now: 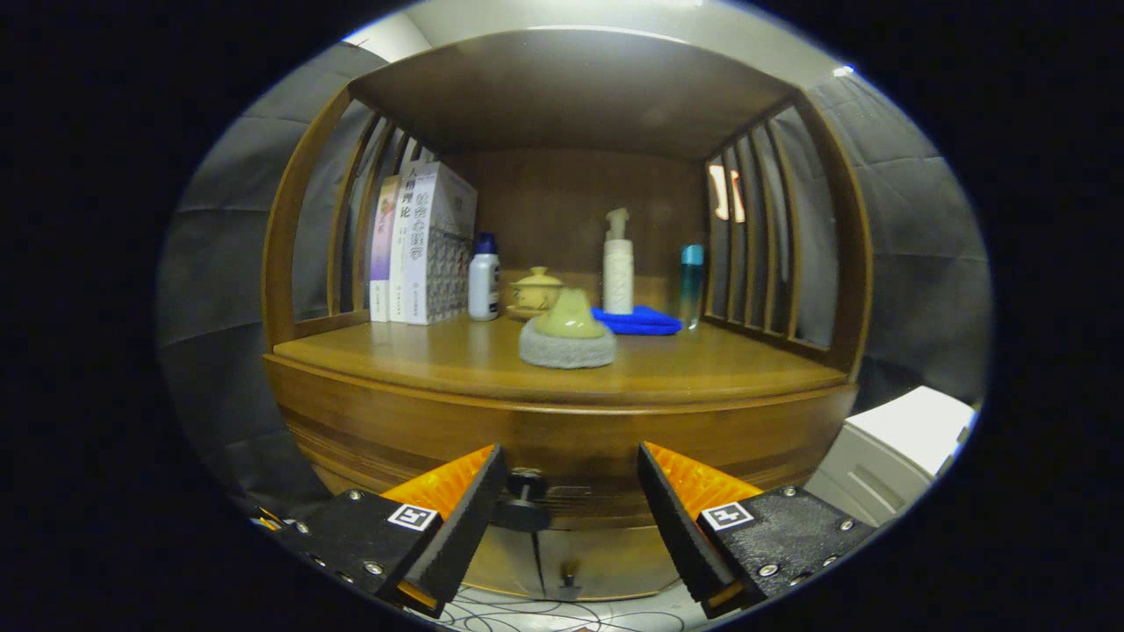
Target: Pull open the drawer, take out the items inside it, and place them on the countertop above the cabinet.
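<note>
A wooden cabinet stands ahead with its countertop (492, 360) under an open shelf frame. The drawer front (580, 443) below the countertop is closed. Its small dark knob (524, 500) sits between my fingers, close beside the left one. My gripper (571, 461) is open, the fingers spread wide and touching nothing. A dish brush with a pale yellow handle on a grey round pad (567, 333) rests on the countertop near its front. The drawer's contents are hidden.
At the back of the countertop stand several books (421, 250), a white bottle with a blue cap (484, 279), a lidded yellow cup (536, 291), a pump bottle (617, 263), a blue cloth (639, 320) and a teal bottle (691, 283). A white box (904, 448) stands right of the cabinet. Lower cabinet doors (571, 562) show beneath.
</note>
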Demonstrator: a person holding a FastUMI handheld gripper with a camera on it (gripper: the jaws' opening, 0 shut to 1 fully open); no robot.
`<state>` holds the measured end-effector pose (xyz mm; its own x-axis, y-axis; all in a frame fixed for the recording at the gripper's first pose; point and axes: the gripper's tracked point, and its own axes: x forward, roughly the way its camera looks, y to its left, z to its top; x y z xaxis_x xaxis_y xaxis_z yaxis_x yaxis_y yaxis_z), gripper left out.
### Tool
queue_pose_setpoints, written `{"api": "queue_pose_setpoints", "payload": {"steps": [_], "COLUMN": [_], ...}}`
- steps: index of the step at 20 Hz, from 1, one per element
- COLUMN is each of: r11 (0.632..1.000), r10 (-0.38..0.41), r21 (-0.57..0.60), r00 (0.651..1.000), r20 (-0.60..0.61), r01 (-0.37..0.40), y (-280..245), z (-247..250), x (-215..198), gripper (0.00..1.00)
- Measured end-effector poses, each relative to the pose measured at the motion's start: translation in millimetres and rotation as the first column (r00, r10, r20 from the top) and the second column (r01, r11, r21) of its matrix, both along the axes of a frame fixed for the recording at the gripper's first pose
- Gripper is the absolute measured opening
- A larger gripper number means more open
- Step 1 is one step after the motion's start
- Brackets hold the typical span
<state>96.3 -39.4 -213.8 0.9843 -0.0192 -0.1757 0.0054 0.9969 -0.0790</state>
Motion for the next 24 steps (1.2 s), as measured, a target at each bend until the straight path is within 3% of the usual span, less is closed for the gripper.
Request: {"api": "queue_pose_setpoints", "payload": {"steps": [7,10,15,20,24], "r11": [0.995,0.994,0.993,0.998,0.992], "r10": [0.1,0.102,0.108,0.061,0.121], "r21": [-0.036,-0.057,0.017,-0.041,-0.055], "r00": [0.991,0.984,0.965,0.972,0.975], "r20": [0.088,0.145,0.241,0.228,0.187], "r01": [-0.097,-0.094,-0.116,-0.053,-0.113], "y": [-5,-8,7,7,24], "z": [155,208,276,271,253], "x": [-46,-85,-139,-152,-146], "gripper": [0.93,0.93,0.93,0.94,0.94]}}
